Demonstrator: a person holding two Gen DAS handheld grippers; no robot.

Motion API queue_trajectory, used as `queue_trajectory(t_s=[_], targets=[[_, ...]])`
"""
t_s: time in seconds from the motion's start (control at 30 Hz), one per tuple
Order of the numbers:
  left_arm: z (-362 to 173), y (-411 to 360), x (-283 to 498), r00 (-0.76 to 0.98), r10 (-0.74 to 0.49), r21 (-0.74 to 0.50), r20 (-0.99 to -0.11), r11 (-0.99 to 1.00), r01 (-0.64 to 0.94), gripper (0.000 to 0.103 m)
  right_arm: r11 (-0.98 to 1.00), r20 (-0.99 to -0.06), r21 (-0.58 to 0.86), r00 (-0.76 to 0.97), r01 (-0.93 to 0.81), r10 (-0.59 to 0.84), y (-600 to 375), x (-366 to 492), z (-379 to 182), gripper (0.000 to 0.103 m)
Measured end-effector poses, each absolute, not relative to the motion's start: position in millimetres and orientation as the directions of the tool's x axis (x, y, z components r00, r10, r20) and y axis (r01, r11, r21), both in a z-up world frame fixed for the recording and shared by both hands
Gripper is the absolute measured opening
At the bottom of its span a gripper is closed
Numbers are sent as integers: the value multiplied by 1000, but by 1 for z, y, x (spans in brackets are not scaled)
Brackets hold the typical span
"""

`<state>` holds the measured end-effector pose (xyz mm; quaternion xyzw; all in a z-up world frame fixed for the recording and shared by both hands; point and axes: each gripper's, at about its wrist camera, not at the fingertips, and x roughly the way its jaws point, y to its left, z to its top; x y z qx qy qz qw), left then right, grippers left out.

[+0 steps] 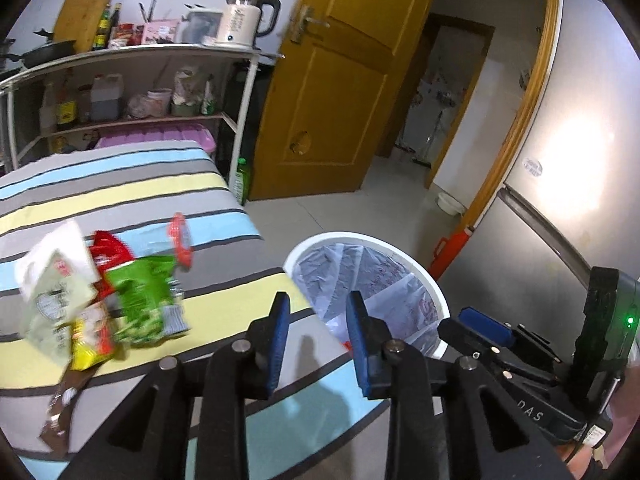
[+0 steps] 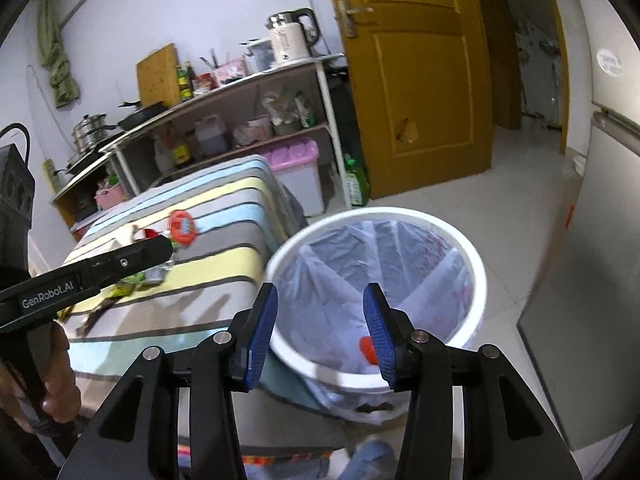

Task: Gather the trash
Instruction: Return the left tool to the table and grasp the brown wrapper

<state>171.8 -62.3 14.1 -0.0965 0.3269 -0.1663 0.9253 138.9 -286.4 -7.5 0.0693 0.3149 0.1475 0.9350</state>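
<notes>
Now, left wrist view: left gripper [image 1: 318, 334] w/ jaws apart, nothing between them, over the striped table [image 1: 224, 308] edge. Wrappers pile [image 1: 100, 300] lies on the table, left of the white bin [image 1: 434, 292], blurred, prob. snack packets.

Right wrist view: right gripper [image 2: 320, 330] spread wide, empty, just above the bin [image 2: 478, 280] rim; a red scrap [image 2: 367, 350] sits inside the bin.

- Evenly bright indoors, cool white cast.
- Strong glare patch on the fridge [image 1: 568, 168], far right.
- Motion-smeared wrappers [image 1: 132, 296] on the left.
- Soft shadows across the striped cloth [image 1: 224, 360].
- Heavy fisheye bending, black corners.
</notes>
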Motion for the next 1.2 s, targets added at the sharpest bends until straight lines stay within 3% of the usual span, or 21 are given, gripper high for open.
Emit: queue_trajectory(t_s=[0.63, 1.2], targets=[[5, 35, 109, 808, -163, -200, -566, 978, 57, 30, 881, -545, 179, 702, -438, 459, -203, 105, 10, 46], [-35, 59, 125, 724, -57, -123, -688, 992, -39, 30, 831, -567, 198, 630, -520, 530, -166, 114, 6, 46]])
